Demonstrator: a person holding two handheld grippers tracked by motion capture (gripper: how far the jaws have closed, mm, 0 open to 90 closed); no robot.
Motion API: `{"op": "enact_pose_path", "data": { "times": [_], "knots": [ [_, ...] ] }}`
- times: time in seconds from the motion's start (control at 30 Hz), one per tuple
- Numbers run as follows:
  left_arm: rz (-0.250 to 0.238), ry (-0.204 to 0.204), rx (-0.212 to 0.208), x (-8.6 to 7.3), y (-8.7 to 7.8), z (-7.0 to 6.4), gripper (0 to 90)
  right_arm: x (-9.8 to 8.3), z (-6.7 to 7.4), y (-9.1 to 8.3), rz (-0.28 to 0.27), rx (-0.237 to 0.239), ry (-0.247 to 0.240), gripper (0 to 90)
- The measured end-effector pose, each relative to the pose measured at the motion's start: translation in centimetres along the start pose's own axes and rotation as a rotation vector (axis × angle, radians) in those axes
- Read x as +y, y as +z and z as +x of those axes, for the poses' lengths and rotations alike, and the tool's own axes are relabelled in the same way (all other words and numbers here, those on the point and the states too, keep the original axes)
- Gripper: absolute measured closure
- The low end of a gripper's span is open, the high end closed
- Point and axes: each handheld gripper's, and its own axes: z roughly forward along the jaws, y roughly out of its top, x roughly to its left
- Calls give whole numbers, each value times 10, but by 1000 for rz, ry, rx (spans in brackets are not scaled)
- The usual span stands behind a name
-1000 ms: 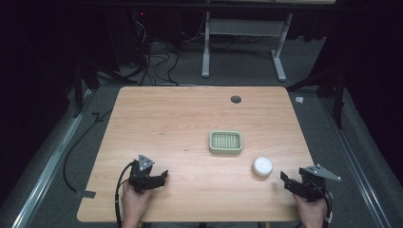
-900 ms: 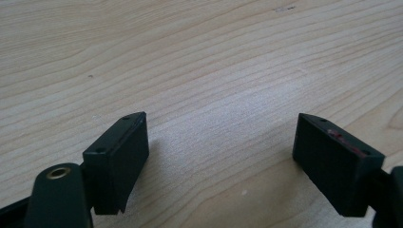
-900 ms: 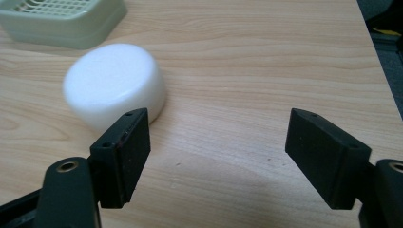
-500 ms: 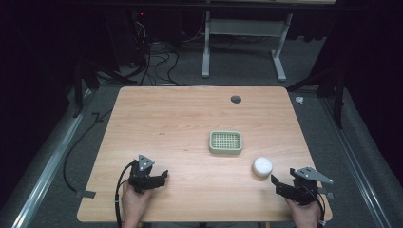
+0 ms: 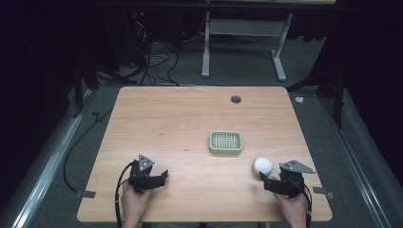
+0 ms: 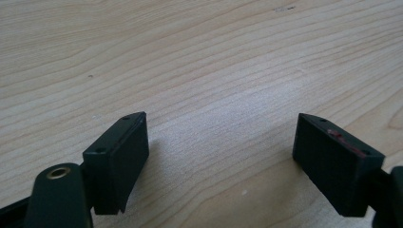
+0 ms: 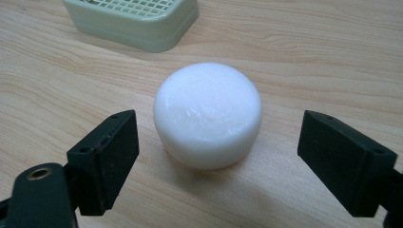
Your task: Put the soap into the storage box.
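Observation:
A round white soap bar [image 5: 263, 166] [image 7: 208, 114] lies on the wooden table [image 5: 180, 123], right of centre near the front. A pale green slotted soap dish [image 5: 225, 142] [image 7: 135, 19] sits just behind and left of it. My right gripper [image 5: 266, 180] [image 7: 214, 161] is close in front of the soap; its jaws have just been opening and stand wide, the soap just ahead of the gap and untouched. My left gripper [image 5: 164, 175] [image 6: 218, 156] rests at the front left, open over bare wood, with nothing between its fingers.
A dark round cable hole [image 5: 235, 99] sits near the table's far edge. Metal desk legs [image 5: 205, 52] and cables stand on the floor behind the table. The table's front edge runs just below both hands.
My right gripper has moved left toward the soap and its jaws have opened. The left gripper, soap and dish have stayed where they were.

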Motion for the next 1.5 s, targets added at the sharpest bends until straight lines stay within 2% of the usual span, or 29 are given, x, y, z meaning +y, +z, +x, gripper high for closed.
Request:
{"op": "enact_pose_path", "data": {
  "times": [0.23,0.73,1.03,1.23,1.5],
  "knots": [
    [0,-1,-1,0,0,0,199,7,5,13,15,9,-13,130],
    [0,-1,-1,0,0,0,199,11,8,38,71,-11,-28,127],
    [0,-1,-2,0,0,0,200,9,5,43,85,-15,-21,159],
    [0,-1,-2,0,0,0,199,6,5,45,80,-5,-22,238],
    [0,-2,-2,0,0,0,199,6,4,44,82,5,-26,244]
  ]
}}
